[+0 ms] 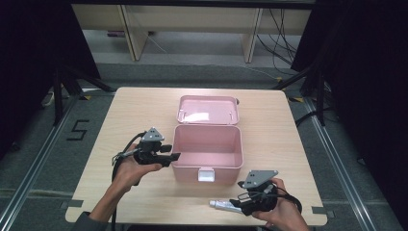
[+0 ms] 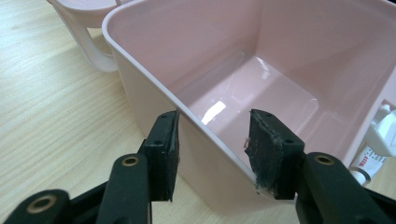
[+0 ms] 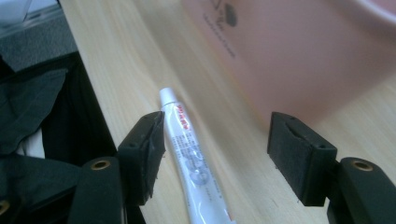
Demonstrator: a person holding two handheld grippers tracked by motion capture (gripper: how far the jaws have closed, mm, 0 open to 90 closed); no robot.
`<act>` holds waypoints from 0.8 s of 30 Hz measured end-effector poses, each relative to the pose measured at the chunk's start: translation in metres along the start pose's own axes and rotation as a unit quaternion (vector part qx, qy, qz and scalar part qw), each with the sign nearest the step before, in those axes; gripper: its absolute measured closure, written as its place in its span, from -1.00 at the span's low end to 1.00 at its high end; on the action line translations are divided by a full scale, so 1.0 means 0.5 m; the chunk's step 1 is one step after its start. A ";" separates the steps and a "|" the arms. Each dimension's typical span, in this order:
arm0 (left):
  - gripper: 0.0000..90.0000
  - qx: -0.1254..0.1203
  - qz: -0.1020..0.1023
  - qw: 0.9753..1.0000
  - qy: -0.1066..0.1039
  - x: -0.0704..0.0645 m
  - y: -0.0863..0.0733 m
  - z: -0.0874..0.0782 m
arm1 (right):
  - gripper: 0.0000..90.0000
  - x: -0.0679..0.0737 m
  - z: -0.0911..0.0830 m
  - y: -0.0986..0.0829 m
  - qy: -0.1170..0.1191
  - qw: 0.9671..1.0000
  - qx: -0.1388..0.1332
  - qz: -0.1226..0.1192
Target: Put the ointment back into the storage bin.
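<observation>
Right now the left gripper (image 1: 174,157) sits at the left wall of the pink box (image 1: 208,166), its jaws apart and straddling that wall: in the left gripper view (image 2: 212,140) one jaw is outside the rim and the other inside, over the bare bottom of the box (image 2: 289,56). Whether the pads touch the wall I cannot tell. The box stands near the middle of the table (image 1: 120,120), open, with its lid (image 1: 208,109) folded back flat behind it and a white latch (image 1: 206,174) on its front wall.

Near the front edge of the table, the right gripper (image 1: 234,202) is low over a white tube (image 1: 222,205) that lies flat on the wood, in front of the box and apart from it. In the right gripper view (image 3: 217,149) its jaws are spread wide; the tube (image 3: 189,158) runs lengthwise just beside the left jaw, cap end pointing away, with much free space towards the other jaw. The box wall (image 3: 299,56) rises blurred beyond. The tube's end also peeks past the box corner in the left gripper view (image 2: 373,154).
</observation>
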State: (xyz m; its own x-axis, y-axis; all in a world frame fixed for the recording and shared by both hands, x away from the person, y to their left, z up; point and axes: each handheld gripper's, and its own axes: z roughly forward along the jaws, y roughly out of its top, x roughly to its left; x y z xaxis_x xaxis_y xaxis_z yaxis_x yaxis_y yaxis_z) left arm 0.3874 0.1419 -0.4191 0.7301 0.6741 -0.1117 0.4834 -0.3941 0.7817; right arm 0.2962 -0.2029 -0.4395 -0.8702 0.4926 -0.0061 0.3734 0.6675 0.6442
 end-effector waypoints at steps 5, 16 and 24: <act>0.18 0.000 0.003 1.000 0.004 -0.001 0.000 0.000 | -0.14 0.010 0.014 0.011 0.002 0.999 0.031 -0.021; 0.18 0.002 -0.003 1.000 0.001 -0.001 0.000 0.000 | -0.06 0.032 0.047 0.041 0.026 0.993 0.079 -0.078; 0.18 0.002 -0.003 1.000 0.001 -0.001 -0.001 0.000 | 0.06 0.048 0.075 0.061 0.042 0.985 0.134 -0.104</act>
State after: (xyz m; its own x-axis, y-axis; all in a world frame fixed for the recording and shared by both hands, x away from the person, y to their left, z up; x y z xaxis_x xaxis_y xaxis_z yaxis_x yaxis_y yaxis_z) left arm 0.3871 0.1417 -0.4193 0.7263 0.6776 -0.1156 0.4897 -0.3921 0.7787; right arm 0.2985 -0.1497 -0.4486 -0.9562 0.2889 -0.0462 0.2456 0.8784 0.4100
